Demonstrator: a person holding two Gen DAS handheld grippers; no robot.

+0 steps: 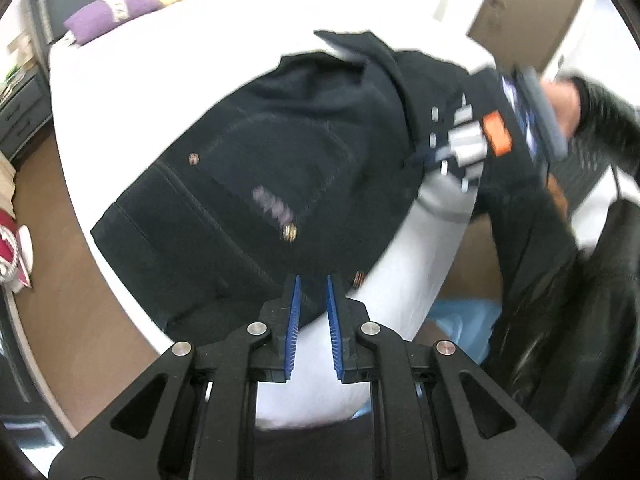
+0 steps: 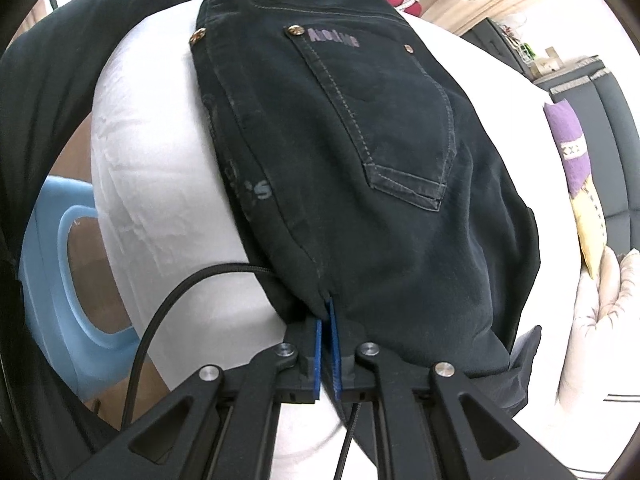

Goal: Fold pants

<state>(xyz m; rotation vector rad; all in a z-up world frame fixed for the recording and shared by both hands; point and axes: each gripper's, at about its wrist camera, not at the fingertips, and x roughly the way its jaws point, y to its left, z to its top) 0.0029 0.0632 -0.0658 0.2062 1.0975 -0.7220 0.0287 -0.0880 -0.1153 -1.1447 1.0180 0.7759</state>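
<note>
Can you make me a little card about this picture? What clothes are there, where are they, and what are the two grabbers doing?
Clothes: dark blue denim pants, back pocket facing up
Where: spread on the white padded bed, close to its edge
Right gripper: fingers shut on the pants' edge
Left gripper: fingers apart, tips at the pants' near edge, not pinching
Also there: purple and yellow pillow at the bed's far end
</note>
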